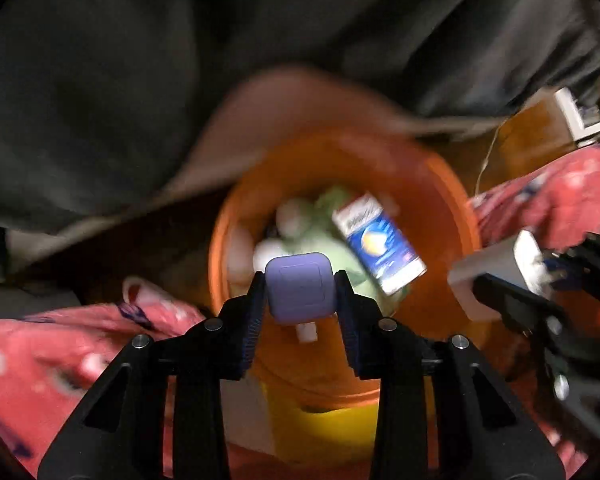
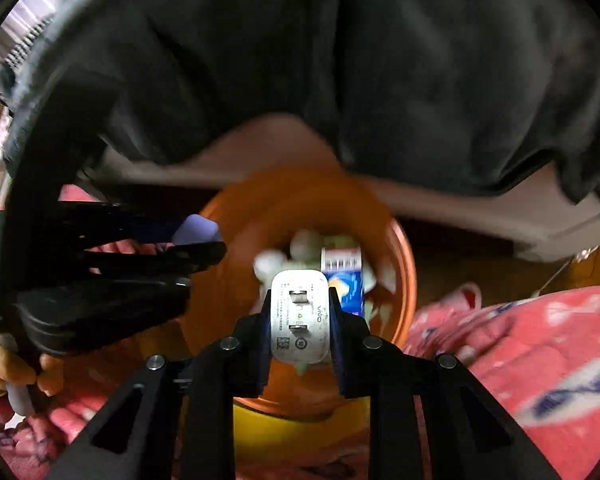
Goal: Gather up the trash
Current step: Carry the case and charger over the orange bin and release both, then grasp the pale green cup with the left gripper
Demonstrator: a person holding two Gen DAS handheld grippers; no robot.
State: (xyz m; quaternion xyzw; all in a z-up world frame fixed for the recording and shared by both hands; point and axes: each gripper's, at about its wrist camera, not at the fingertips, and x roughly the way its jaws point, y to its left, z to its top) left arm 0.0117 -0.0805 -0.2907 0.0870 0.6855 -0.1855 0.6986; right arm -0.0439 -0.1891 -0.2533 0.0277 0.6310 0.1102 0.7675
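My left gripper (image 1: 300,292) is shut on a small lilac square case (image 1: 300,286) and points down over an orange bin (image 1: 440,184). In the bin lie a blue and white carton (image 1: 380,248), white crumpled balls and green scraps. My right gripper (image 2: 299,316) is shut on a white plug charger (image 2: 299,316), prongs facing the camera, above the same orange bin (image 2: 260,216). The right gripper with the charger (image 1: 496,268) shows at the right of the left wrist view. In the right wrist view the left gripper (image 2: 196,240) and its lilac case (image 2: 196,230) show at the left.
A red patterned blanket (image 2: 540,352) lies on both sides of the bin. Dark clothing (image 1: 260,40) fills the upper half of both views. A yellow base (image 1: 324,432) shows under the bin. A hand (image 2: 4,364) grips the left tool's handle. Wooden floor (image 1: 532,136) is at the right.
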